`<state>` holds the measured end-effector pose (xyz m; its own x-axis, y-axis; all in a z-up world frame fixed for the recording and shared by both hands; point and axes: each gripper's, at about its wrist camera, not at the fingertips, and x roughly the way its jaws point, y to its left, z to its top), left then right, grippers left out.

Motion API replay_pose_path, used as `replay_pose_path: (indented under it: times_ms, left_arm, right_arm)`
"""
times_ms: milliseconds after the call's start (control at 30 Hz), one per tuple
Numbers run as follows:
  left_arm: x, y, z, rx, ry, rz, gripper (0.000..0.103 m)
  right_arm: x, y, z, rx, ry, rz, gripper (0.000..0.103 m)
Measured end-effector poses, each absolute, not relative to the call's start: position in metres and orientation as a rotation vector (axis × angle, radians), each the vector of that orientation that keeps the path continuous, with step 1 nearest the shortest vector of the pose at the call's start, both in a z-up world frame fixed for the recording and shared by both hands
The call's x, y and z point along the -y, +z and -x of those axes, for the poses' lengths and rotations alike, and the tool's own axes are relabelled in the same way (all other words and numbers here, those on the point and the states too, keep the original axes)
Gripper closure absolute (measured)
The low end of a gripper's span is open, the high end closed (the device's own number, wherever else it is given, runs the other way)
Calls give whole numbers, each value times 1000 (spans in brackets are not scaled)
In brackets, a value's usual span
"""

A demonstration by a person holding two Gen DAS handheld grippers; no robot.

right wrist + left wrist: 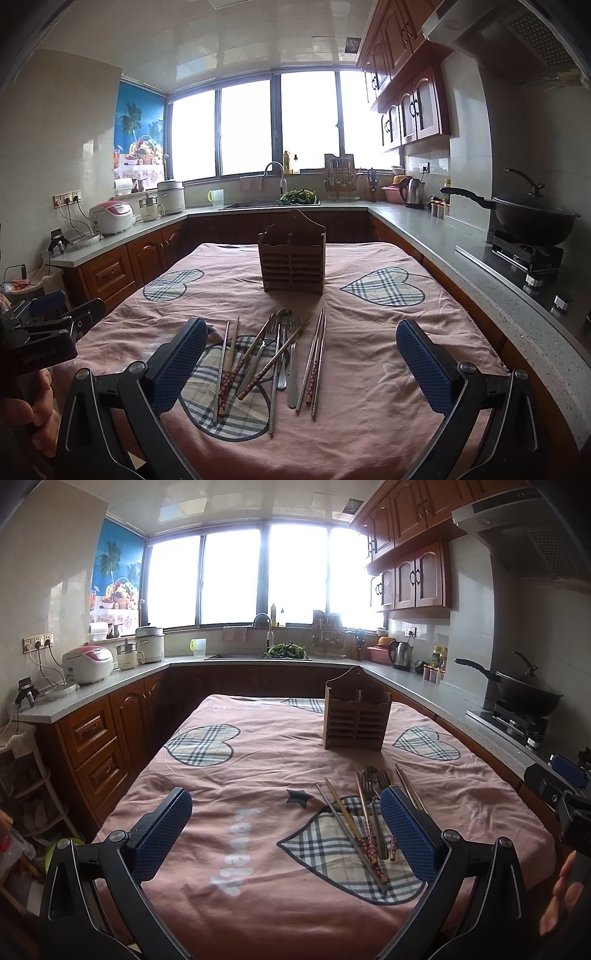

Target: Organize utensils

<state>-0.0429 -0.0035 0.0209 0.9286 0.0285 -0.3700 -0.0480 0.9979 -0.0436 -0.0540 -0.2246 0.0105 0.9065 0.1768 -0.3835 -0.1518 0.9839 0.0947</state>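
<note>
A pile of utensils [273,358], chopsticks, forks and spoons, lies on the pink tablecloth [369,424] near the front edge; it also shows in the left wrist view [365,812]. A slatted wooden utensil holder [293,258] stands upright farther back, also seen in the left wrist view [356,716]. My left gripper [286,827] is open and empty, above the cloth left of the pile. My right gripper [301,363] is open and empty, its fingers either side of the pile, above it. The left gripper appears at the left edge of the right wrist view [48,325].
The table [229,775] stands in a U-shaped kitchen. Counters run along left, back and right, with rice cookers [86,662], a sink [269,205], a kettle [413,192] and a wok on the stove [532,218]. The right gripper's body shows at the right edge [561,782].
</note>
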Motion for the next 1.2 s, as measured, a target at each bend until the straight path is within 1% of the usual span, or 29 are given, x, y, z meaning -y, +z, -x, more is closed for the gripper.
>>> replay_pose_path:
  times_ms: [800, 1200]
  left_arm:
    - [4, 20, 43, -381, 34, 45, 0]
    - [4, 13, 26, -431, 14, 43, 0]
  right_arm:
    - [223, 9, 54, -406, 175, -61, 0]
    - [226, 1, 44, -434, 177, -71, 0]
